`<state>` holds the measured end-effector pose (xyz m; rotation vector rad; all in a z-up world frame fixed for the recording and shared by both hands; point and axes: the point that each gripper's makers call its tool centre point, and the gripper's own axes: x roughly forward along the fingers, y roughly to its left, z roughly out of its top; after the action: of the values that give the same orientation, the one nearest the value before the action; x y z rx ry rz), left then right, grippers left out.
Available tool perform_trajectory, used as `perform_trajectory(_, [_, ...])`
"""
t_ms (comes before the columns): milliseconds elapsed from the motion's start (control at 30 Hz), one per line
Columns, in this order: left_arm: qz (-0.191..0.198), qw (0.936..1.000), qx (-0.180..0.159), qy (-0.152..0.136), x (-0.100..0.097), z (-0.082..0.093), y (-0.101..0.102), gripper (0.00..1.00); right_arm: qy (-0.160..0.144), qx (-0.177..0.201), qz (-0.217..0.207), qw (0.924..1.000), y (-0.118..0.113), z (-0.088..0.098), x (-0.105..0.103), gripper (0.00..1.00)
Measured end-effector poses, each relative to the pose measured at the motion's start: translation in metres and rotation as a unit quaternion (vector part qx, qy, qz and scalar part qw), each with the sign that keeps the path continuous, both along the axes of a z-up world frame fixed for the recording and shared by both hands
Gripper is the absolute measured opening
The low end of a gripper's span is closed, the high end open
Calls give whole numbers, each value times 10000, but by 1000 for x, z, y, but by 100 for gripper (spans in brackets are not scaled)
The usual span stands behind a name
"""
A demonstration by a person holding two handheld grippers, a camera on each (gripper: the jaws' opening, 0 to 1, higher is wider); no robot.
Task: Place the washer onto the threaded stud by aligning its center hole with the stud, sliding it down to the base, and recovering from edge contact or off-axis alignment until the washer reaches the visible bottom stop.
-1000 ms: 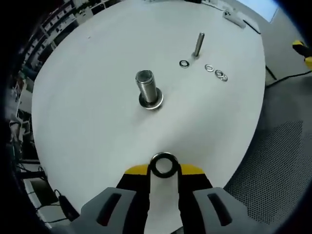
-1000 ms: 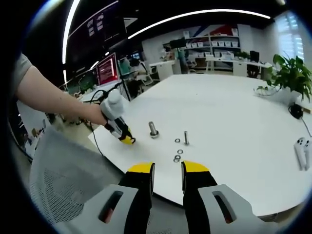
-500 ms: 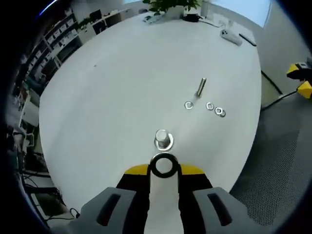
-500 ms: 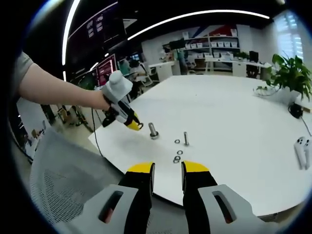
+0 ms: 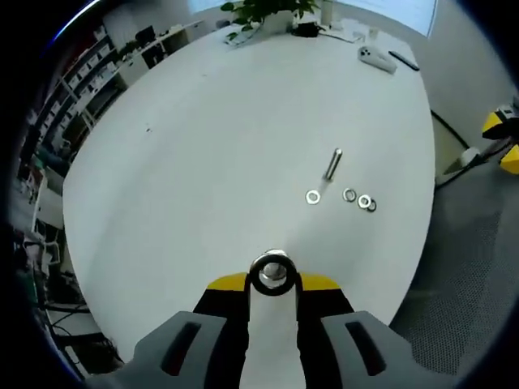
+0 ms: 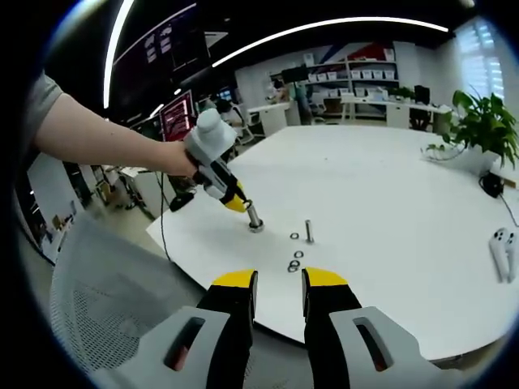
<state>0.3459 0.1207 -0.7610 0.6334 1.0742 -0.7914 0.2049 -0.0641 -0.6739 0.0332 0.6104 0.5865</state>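
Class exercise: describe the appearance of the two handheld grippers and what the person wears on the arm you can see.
Each gripper has a light grey body, black jaws and yellow tips: see the right gripper and, in its own view, the left gripper. Seen from the right gripper view, the left one has a rounded pale grey housing. A black cable hangs below it. The arm has a short grey sleeve.

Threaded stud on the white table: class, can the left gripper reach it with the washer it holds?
Probably yes. The left gripper holds the washer right over the threaded stud, with only bare white table around it.
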Motion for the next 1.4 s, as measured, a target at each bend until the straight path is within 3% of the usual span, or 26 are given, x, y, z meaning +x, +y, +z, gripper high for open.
perform_trajectory(567, [-237, 9991, 291, 209, 3, -20, -3, 19, 6, -13, -49, 10000, -2, -1, 1, 25])
perform_trajectory(867, [-418, 9973, 514, 313, 2, -40, -3, 19, 17, -64, -38, 10000, -2, -2, 1, 25])
perform_trajectory(1233, [-452, 9964, 610, 377, 0, -51, -2, 19, 29, -76, -63, 9999, -3, -2, 1, 25])
perform_trajectory(1400, [-382, 9971, 500, 426, -1, -51, -5, 20, 17, -62, -86, 9999, -4, -2, 1, 25])
